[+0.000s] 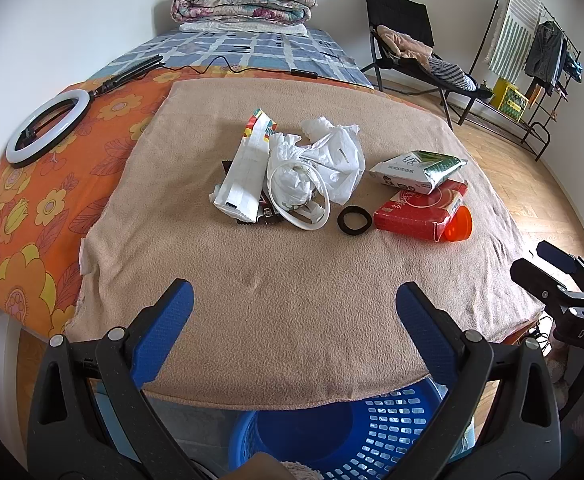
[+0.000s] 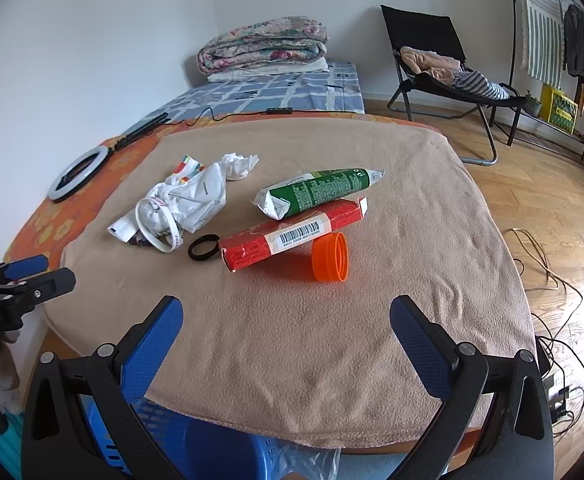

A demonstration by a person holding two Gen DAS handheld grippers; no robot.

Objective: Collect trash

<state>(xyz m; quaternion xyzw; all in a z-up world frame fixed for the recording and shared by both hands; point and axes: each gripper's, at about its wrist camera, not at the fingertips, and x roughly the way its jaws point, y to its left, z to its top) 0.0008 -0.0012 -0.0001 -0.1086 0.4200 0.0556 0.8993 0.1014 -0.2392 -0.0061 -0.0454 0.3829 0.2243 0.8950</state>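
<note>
On the table: one white plastic bag (image 1: 323, 160), one snack wrapper (image 1: 248, 168), one white ring (image 1: 299, 196), one black ring (image 1: 354, 220), one wipes pack (image 1: 419, 170), one red box (image 1: 415, 210), one orange cap (image 1: 459, 225). One blue basket (image 1: 355, 440) at 6 o'clock.

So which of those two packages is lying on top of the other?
The green-and-white pack lies across the red box, which itself leans on the orange cap.

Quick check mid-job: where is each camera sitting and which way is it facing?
Left wrist: on the open left tool, near the blanket's front edge above the blue basket, facing the white bag; right tool at right.
Right wrist: on the open right tool, facing the red box; left tool at left.
Shared: blanket, trash, basket, chair.
</note>
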